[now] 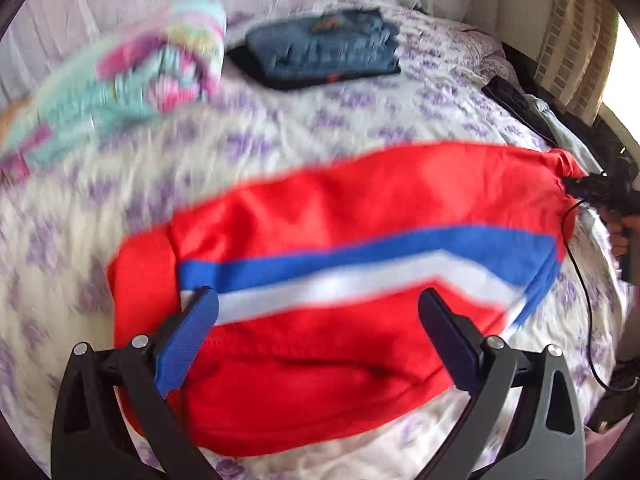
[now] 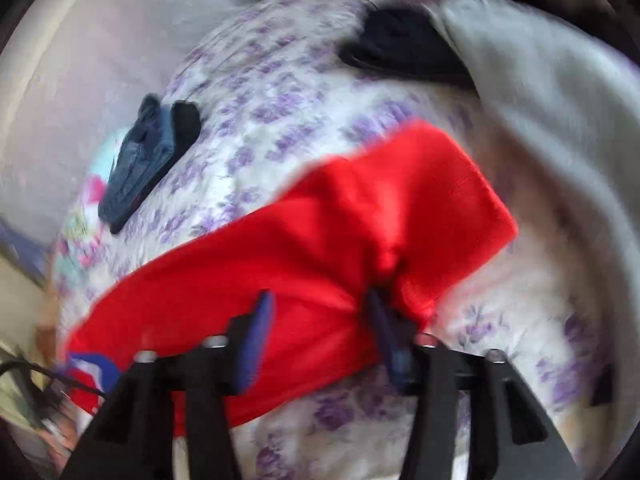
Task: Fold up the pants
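Note:
Red pants (image 1: 320,216) with a blue and white stripe lie across a bed with a purple-flowered sheet (image 1: 280,128). My left gripper (image 1: 320,300) is open above their near end, with the blue pads wide apart and nothing between them. The right gripper shows in the left wrist view at the far right (image 1: 592,188), at the bunched red corner. In the right wrist view my right gripper (image 2: 320,308) is partly open over the red pants (image 2: 320,232). Red cloth is bunched against its right finger (image 2: 384,328). The view is blurred.
Folded blue jeans on a dark garment (image 1: 328,48) lie at the far middle of the bed. A crumpled multicoloured cloth (image 1: 160,76) lies far left. A grey garment (image 2: 540,120) and a black one (image 2: 400,44) lie to the right. A black cable (image 1: 580,280) trails at the bed's right edge.

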Available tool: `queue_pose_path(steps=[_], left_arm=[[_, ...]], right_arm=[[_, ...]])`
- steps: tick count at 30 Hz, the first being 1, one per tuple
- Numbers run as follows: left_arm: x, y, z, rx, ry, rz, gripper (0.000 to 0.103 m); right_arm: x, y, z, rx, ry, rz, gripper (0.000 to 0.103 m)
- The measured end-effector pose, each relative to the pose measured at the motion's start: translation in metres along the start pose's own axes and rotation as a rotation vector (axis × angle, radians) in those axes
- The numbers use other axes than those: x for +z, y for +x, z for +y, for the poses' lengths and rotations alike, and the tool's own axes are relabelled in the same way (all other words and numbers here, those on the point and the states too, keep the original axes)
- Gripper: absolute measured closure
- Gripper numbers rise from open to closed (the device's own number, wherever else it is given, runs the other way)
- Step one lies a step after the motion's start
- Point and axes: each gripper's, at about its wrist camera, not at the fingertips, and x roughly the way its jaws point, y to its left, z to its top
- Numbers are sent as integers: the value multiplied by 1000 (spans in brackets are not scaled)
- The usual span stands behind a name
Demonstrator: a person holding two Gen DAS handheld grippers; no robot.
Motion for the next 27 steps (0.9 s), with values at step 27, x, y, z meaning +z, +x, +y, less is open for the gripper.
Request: queue_pose_path(steps=[27], left_arm=[[-25,-40,30,62,-79,-118,6]], right_arm=[[-182,11,262,163,-1262,127,61]])
